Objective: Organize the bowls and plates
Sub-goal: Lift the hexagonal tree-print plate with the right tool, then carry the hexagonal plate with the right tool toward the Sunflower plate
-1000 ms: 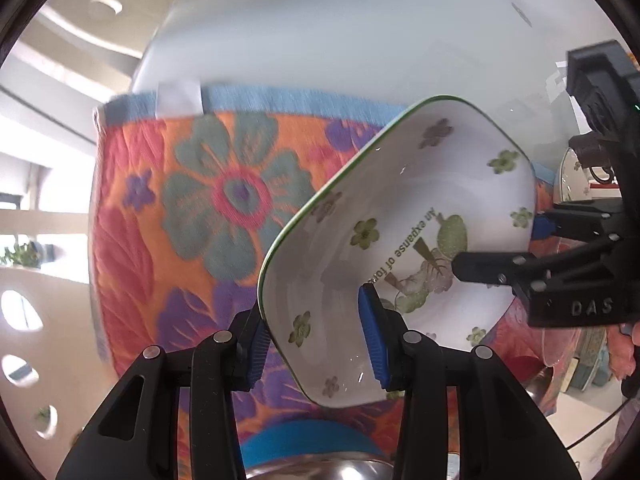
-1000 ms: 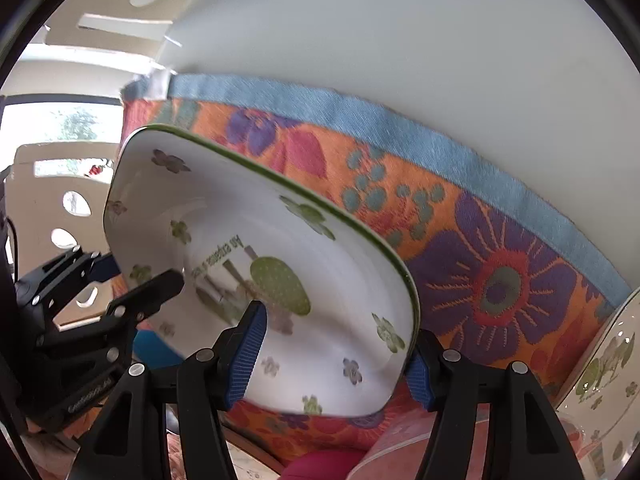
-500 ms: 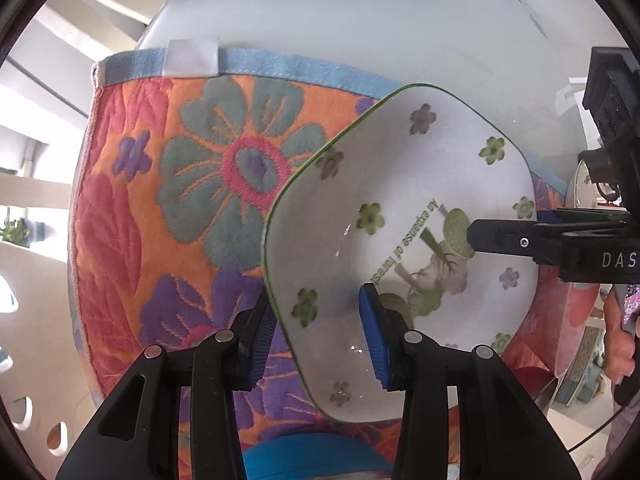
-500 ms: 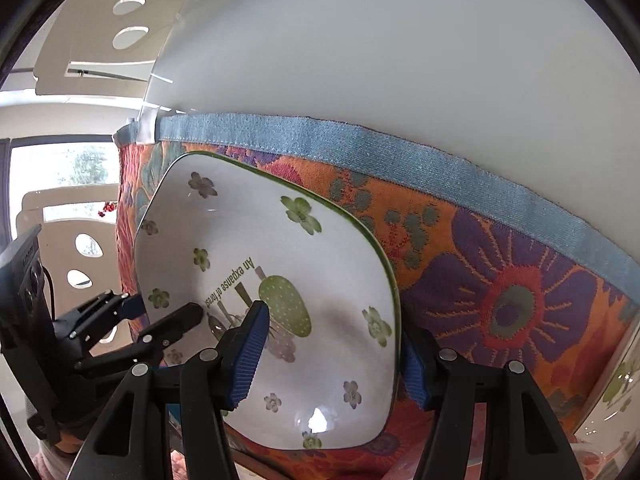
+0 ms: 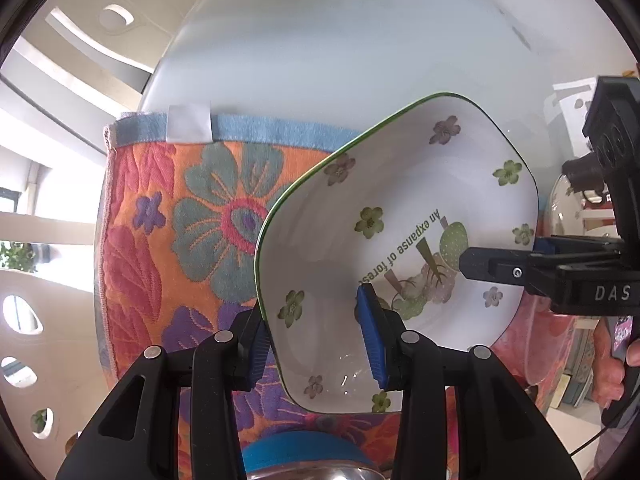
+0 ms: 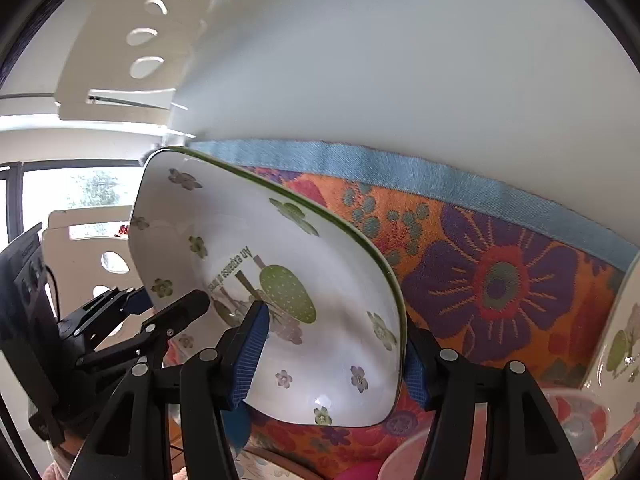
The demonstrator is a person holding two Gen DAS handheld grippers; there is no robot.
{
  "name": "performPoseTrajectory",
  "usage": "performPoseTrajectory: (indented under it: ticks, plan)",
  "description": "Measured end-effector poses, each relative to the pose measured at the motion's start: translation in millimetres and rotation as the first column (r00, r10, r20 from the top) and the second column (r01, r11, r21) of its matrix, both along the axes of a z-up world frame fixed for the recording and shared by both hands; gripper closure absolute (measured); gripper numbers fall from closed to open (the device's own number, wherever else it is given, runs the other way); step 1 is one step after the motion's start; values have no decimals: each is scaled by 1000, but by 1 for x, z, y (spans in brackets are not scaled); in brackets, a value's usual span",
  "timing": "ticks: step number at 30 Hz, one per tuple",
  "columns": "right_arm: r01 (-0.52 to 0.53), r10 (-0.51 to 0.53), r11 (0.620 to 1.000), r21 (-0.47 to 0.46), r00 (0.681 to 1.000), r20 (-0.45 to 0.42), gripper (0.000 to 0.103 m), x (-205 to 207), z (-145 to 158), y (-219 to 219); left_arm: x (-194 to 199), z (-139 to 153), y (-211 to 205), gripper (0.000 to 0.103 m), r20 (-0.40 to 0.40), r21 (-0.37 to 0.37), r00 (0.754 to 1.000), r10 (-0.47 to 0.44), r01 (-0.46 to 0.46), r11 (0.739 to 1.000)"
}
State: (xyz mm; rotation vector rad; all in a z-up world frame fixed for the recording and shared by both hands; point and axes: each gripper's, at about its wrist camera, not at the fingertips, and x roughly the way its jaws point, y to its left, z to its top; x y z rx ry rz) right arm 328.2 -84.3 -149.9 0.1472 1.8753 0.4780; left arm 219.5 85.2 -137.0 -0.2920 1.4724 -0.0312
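A white square bowl [image 5: 400, 248] with a green rim, flower prints and the words "An expanse of forest" is held up in the air, tilted. My left gripper [image 5: 316, 344] is shut on its left rim, one blue pad inside and one outside. My right gripper [image 6: 332, 352] is shut on the opposite rim of the same bowl [image 6: 280, 280]. Each gripper shows in the other's view, the right gripper [image 5: 520, 264] at the right and the left gripper [image 6: 160, 308] at the left.
An orange floral cloth with a blue hem [image 5: 192, 240] covers the table behind the bowl, below a white wall [image 6: 400, 60]. A blue bowl over a metal one [image 5: 304, 456] sits low in the left view. Another flowered dish [image 6: 616, 344] and a clear bowl [image 6: 520, 432] lie at the right.
The bowl, held by both grippers, has tilted and shifted slightly against the cloth. Both grips are unchanged.
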Motion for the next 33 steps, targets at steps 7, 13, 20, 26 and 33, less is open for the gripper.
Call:
performPoseTrajectory:
  ticks: [7, 13, 20, 26, 33]
  plan:
    - [35, -35, 999, 18, 999, 36, 43, -8, 30, -8, -4, 29, -10, 67, 39, 3, 999, -10, 10, 1000]
    - [51, -53, 998, 37, 997, 55, 43, -19, 59, -17, -14, 54, -2, 66, 67, -1, 998, -17, 17, 1000]
    - [50, -54, 997, 52, 996, 76, 43, -40, 89, -23, -30, 74, 9, 65, 101, -3, 995, -15, 16, 1000]
    - [48, -54, 997, 67, 995, 86, 43, -65, 103, -18, -49, 88, -2, 65, 121, 4, 992, -16, 16, 1000]
    - [46, -52, 995, 88, 997, 61, 43, -110, 109, -20, -85, 95, -4, 64, 125, 9, 992, -12, 11, 1000]
